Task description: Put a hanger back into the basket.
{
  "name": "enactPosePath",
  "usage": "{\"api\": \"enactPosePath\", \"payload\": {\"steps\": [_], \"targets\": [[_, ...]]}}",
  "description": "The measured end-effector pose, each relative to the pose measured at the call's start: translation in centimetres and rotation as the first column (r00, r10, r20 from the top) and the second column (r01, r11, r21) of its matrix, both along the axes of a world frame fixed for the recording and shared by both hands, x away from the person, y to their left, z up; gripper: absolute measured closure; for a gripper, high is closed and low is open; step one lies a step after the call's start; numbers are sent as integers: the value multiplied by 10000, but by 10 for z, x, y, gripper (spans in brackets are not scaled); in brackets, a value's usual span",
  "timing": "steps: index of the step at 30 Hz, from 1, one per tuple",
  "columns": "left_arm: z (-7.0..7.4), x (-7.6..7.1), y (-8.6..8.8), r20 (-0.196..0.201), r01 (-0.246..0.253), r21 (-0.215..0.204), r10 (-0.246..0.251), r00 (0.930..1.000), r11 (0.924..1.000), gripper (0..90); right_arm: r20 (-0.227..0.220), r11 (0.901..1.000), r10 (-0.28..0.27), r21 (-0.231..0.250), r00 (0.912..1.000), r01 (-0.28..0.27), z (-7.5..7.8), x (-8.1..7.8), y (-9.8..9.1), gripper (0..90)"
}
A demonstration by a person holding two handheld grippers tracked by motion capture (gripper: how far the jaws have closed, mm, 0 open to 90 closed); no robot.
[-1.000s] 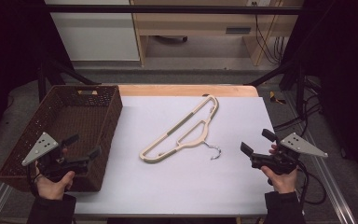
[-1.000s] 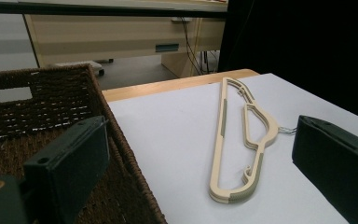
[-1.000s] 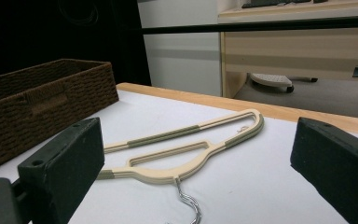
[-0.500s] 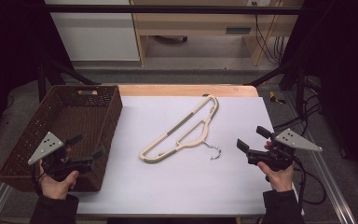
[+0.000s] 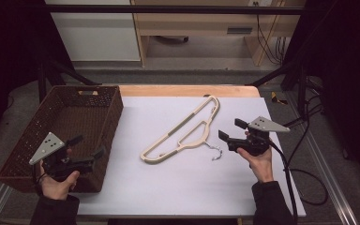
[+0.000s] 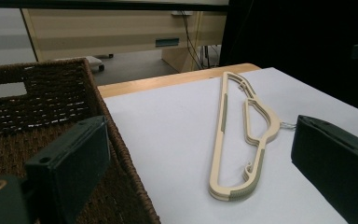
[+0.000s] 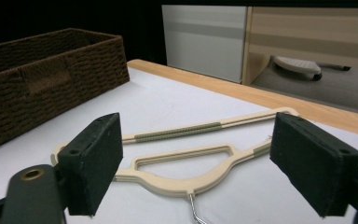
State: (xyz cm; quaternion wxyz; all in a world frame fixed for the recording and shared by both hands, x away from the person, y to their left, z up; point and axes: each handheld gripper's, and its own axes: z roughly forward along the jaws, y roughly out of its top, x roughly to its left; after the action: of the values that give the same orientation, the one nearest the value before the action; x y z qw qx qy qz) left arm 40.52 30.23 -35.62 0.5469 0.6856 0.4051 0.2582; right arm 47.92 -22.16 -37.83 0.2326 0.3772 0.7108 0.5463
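**Right gripper closing in on the hanger's hook**

A white sheet is covering the table (image 5: 178,187), with bare space lying along the near edge between the two hands. At the near left, the left gripper (image 5: 88,149) is hanging over the near right corner of the brown woven basket (image 5: 23,140), its jaws standing apart with nothing between them. At the near right, the right gripper (image 5: 228,130) is pointing leftward just beside the metal hook (image 5: 214,152) of the cream hanger (image 5: 183,131); its jaws have just been closing a little yet are standing wide apart, gripping nothing, and in the right gripper view the hanger is showing between them while lying flat on the sheet. The hanger is lying slantwise across the middle of the sheet, well apart from the basket, with open white surface all round it. Farther off, a strip of bare wood (image 5: 183,90) is showing along the table's far edge. Beyond it, grey floor is running to a white cabinet (image 5: 93,33) and a pale wooden bench (image 5: 206,23), with black cables (image 5: 304,140) trailing at the right edge.
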Motion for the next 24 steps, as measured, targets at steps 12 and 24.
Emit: {"api": "enactPosePath", "payload": {"steps": [12, 24], "targets": [[-1, 1, -1, 4, -1, 98, 1, 10000, 10000, 42, -1113, 9939, 326, -1010, 9933, -439, -35, 42, 27, 270], [-3, 1, -5, -24, 50, 183, -50, 10000, 9998, 42, -2397, 9803, 375, -1796, 9701, -823, -70, 59, 42, 440]]}}
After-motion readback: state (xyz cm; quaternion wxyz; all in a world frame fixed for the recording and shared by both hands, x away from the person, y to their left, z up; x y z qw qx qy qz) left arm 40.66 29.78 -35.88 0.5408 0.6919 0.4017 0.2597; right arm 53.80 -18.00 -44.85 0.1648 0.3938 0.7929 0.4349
